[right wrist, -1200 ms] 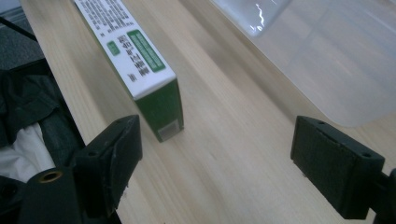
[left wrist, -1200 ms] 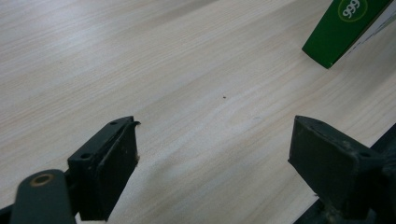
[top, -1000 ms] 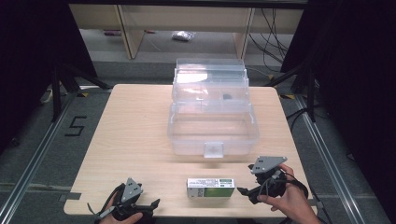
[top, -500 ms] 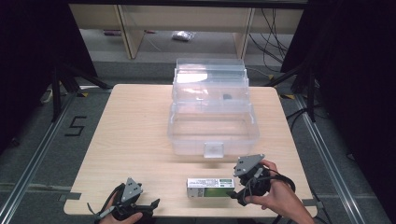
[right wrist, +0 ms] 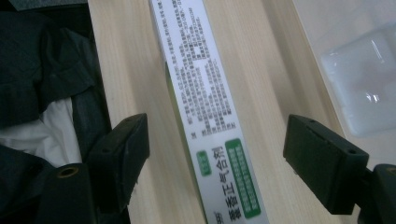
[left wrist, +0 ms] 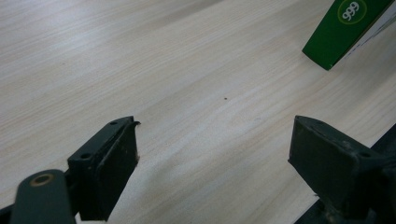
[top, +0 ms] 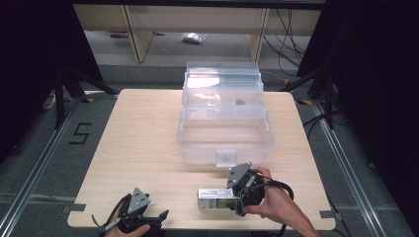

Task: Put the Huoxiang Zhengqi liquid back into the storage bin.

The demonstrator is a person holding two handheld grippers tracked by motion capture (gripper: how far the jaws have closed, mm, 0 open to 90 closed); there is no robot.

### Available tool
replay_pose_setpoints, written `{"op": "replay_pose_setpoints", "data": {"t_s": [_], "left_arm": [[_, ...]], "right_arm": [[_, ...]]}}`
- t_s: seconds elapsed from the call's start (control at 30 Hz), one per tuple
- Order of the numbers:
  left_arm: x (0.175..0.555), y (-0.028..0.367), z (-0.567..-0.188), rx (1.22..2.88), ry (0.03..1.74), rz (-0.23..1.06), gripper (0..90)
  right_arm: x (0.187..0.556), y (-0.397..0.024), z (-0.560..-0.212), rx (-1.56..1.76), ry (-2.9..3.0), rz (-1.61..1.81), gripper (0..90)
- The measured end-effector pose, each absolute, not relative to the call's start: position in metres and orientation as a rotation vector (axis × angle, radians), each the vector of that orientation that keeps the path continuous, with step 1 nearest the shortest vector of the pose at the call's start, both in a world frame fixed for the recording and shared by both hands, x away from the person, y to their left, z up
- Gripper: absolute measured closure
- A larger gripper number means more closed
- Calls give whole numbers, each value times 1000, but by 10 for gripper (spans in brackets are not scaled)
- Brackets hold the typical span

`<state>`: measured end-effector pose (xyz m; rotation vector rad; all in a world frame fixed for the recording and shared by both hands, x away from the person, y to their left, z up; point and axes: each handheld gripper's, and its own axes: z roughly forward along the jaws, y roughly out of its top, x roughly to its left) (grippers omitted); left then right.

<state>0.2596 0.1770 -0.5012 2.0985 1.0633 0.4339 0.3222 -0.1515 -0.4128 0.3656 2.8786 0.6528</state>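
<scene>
Each hand-held gripper is black with two blocky jaws. The right hand-held gripper (top: 239, 197) and the left hand-held gripper (top: 157, 218), both near the worktop's (top: 148, 133) front edge, carry grey three-cornered plates, brass-coloured pivot screws and trailing black cables.

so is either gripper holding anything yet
Nothing is held. The right gripper straddles the green-and-white box, pads clear of its sides; the left gripper is open.

One camera hangs high over the near edge of the table (top: 148, 128), facing forward and down across the whole top to the floor beyond. A second rides low on the left gripper (left wrist: 212, 154), almost skimming the wood near the front edge. The third sits close above the medicine box (right wrist: 205, 112), which all three share.
</scene>
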Motion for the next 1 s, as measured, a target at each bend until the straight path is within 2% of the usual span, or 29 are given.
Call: {"op": "replay_pose_setpoints", "data": {"t_s": [0.7,0.77,1.0], "left_arm": [[259,178,-500,2141,1037,434,149],[258,173,-502,2057,1069,425,149],[258,173,-502,2060,1066,426,148]], "right_arm": [[327,-123,-425,292,2959,543,260],[326,-121,-425,345,2960,514,269],[328,-116,-429,324,2978,486,315]]}}
